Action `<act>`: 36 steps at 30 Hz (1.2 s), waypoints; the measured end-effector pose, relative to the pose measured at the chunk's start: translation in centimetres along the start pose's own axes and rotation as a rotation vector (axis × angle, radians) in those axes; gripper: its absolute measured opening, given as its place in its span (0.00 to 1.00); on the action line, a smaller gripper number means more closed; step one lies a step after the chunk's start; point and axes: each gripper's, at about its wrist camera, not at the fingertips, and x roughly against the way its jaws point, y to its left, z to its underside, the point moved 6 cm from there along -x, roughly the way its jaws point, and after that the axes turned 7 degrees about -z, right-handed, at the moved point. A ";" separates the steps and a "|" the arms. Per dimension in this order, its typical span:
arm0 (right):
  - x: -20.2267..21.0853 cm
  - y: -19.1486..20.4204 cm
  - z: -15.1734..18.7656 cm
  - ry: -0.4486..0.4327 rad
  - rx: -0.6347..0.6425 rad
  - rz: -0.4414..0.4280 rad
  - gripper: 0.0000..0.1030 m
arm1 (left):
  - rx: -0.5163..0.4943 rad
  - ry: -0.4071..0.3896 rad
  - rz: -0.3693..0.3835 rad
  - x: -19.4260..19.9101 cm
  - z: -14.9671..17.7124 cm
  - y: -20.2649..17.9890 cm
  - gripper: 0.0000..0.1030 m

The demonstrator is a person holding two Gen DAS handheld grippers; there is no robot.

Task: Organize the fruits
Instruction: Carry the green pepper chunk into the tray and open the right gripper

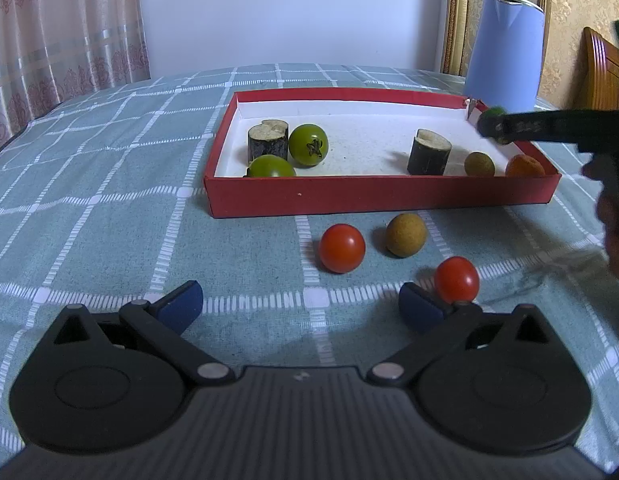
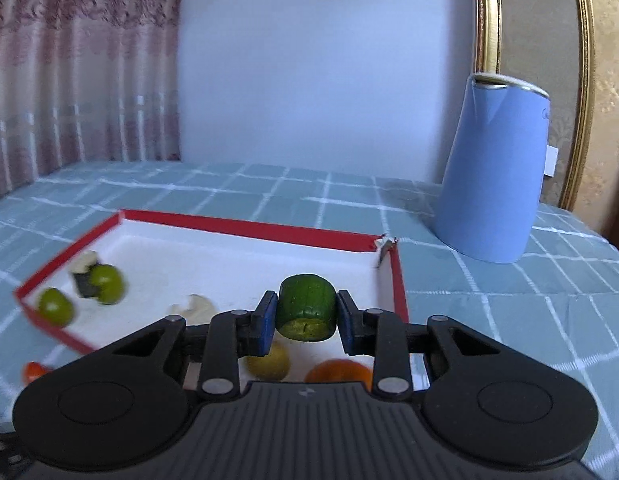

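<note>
The right claw [image 2: 306,322] is pinching a short green cucumber chunk [image 2: 307,307] between its blue pads, holding it above the far right corner of the shallow red cardboard box with a white floor [image 2: 245,229]. The left claw [image 1: 300,307] is hanging spread wide and holding nothing over the teal checked tablecloth [image 1: 109,216], just before two red cherry tomatoes [image 1: 342,248] and a round tan fruit [image 1: 406,241] lying outside the box. Inside are sitting two green tomatoes [image 1: 308,145] and two dark cut stalk pieces [image 1: 268,140]. A pale blue jug [image 2: 495,168] is standing behind.

Left claw [image 1: 301,304] spread wide; right claw [image 2: 306,322] clamped, raised.
</note>
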 end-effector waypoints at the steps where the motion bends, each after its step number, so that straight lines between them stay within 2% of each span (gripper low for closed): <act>1: -0.7 0.0 0.1 0.017 -0.004 -0.002 0.30 | 0.000 0.000 0.000 0.0 0.0 0.0 1.00; 7: -2.6 0.5 0.8 0.059 0.001 0.003 0.30 | 0.000 0.000 0.000 0.0 0.0 0.0 1.00; 16: -2.9 0.7 1.0 0.068 -0.008 -0.009 0.30 | 0.000 0.000 0.000 0.0 0.0 0.0 1.00; 20: -2.5 1.1 1.0 0.076 -0.002 -0.051 0.31 | 0.001 0.000 0.000 0.0 0.0 0.0 1.00; 21: -2.1 1.2 1.0 0.075 0.001 -0.042 0.35 | 0.001 0.000 0.000 0.0 0.0 0.0 1.00; 22: -1.6 1.1 1.0 0.070 0.001 -0.032 0.50 | 0.000 0.000 0.000 0.0 0.0 0.0 1.00; 24: 0.4 0.9 0.9 0.026 -0.011 -0.022 0.69 | 0.001 0.000 0.000 -0.1 0.0 0.0 1.00; 26: 2.7 0.7 0.8 -0.017 -0.013 -0.025 0.71 | 0.001 0.000 0.000 -0.1 0.0 0.0 1.00; 29: 5.8 0.4 1.9 -0.019 -0.030 -0.072 0.71 | 0.000 0.000 -0.001 -0.1 0.0 0.0 1.00; 32: 7.5 0.2 4.0 0.020 -0.042 -0.106 0.71 | 0.000 0.000 -0.001 -0.1 0.0 0.0 1.00; 36: 7.8 -0.2 6.7 0.096 -0.087 -0.127 0.71 | 0.000 0.000 -0.001 -0.1 0.0 -0.1 1.00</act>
